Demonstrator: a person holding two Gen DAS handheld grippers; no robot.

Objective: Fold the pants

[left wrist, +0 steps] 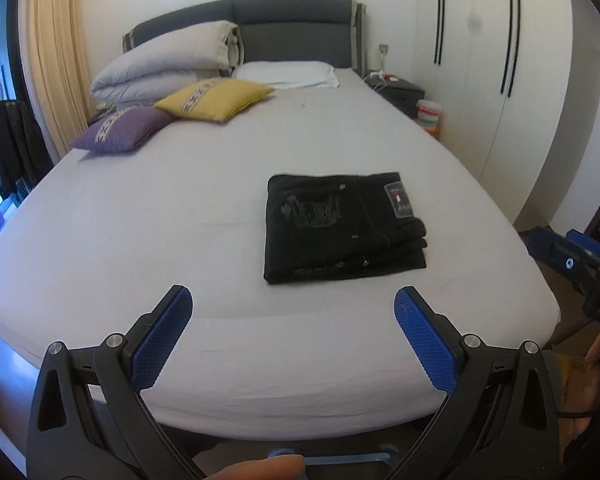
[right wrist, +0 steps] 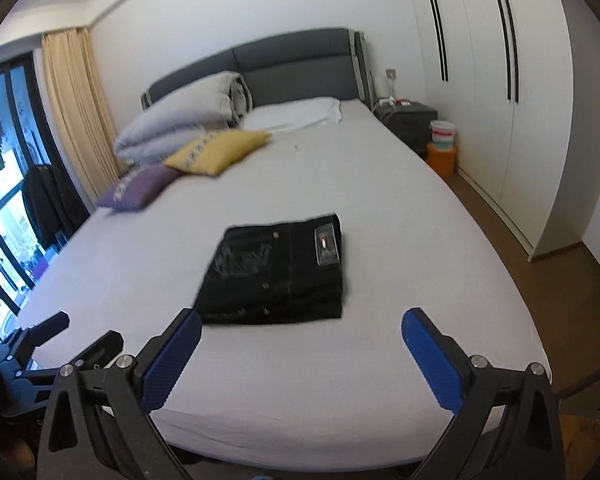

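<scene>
Folded into a compact stack, black pants (left wrist: 342,228) lie flat.

bed (left wrist: 180,240) w/ folded pants (left wrist: 340,228), cushions (left wrist: 216,100), pillow (left wrist: 288,74), duvet (left wrist: 168,64).

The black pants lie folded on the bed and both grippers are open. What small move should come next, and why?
Probably only draw both grippers a little farther back. The pants already lie as a compact folded stack on the bed. The left gripper and the right gripper are open, empty and clear of the cloth, so no further fold seems needed.
</scene>
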